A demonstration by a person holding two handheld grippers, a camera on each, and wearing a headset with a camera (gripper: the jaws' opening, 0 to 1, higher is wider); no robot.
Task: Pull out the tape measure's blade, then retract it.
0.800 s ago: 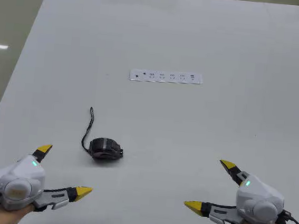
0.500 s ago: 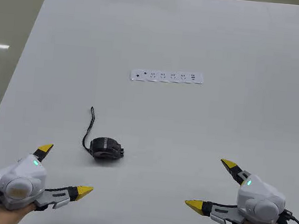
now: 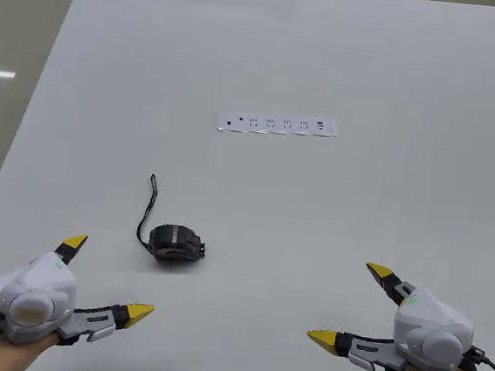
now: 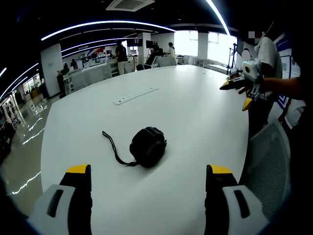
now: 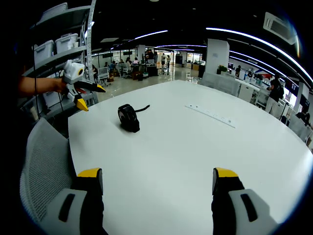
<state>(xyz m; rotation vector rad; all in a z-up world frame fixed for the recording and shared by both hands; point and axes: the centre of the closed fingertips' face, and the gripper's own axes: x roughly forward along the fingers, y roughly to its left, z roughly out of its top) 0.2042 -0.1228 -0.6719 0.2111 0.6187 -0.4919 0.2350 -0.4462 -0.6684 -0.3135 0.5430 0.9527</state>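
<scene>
Gaping wide, empty: left gripper (image 3: 106, 277), 7 o'clock on white table (image 3: 414, 96). Black tape measure (image 3: 174, 244) lies near, at its 1 o'clock, untouched; strap (image 3: 146, 206) trails toward 12. Power strip (image 3: 276, 124) beyond. Right gripper (image 3: 349, 304), 5 o'clock: jaws spread wide, holding nothing.

Very little differs from the earlier pictures. In the head view everything sits a touch higher in the picture than before: the black round tape measure (image 3: 174, 242) with its wrist cord, the flat white power strip (image 3: 277, 123), the left white yellow-tipped tongs (image 3: 108, 276) and the right white yellow-tipped tongs (image 3: 350, 303) alike. That is the headset camera's own shift; against the white worktop (image 3: 405, 192) no thing has changed place.
</scene>
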